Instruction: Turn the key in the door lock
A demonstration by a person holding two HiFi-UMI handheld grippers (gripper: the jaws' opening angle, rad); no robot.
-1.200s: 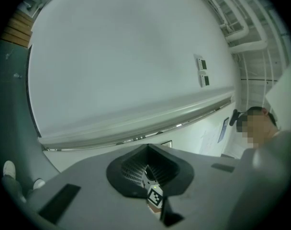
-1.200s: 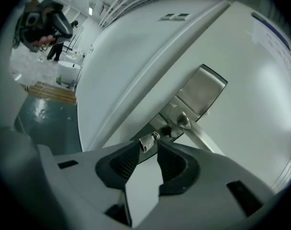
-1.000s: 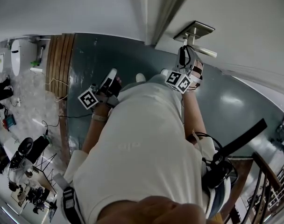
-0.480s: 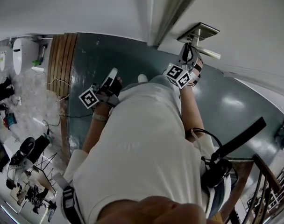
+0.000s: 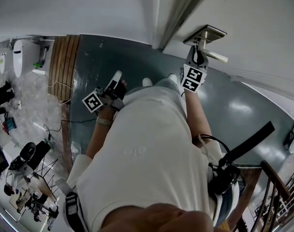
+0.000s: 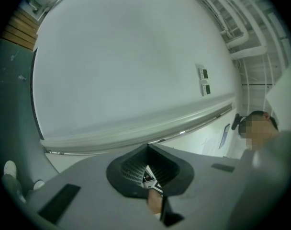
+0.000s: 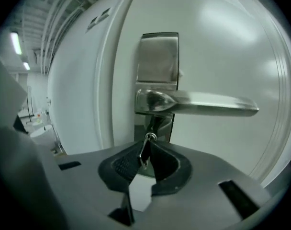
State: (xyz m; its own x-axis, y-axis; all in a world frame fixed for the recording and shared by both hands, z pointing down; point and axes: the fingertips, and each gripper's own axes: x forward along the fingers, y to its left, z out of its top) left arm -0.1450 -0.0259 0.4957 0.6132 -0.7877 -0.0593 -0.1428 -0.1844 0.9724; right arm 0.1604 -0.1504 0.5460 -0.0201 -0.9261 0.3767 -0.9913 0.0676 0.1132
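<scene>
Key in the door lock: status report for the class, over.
Right gripper: jaws have just been closing, pads on the key under the lever handle. Left gripper shut, empty, held aside. Nothing in the way.

Lock (image 7: pixel 158 61) hides the blade of the key (image 7: pixel 144 152).

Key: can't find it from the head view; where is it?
In the right gripper view, the key sits just below the door handle, between the jaws of the right gripper, which have just been closing on it.
</scene>
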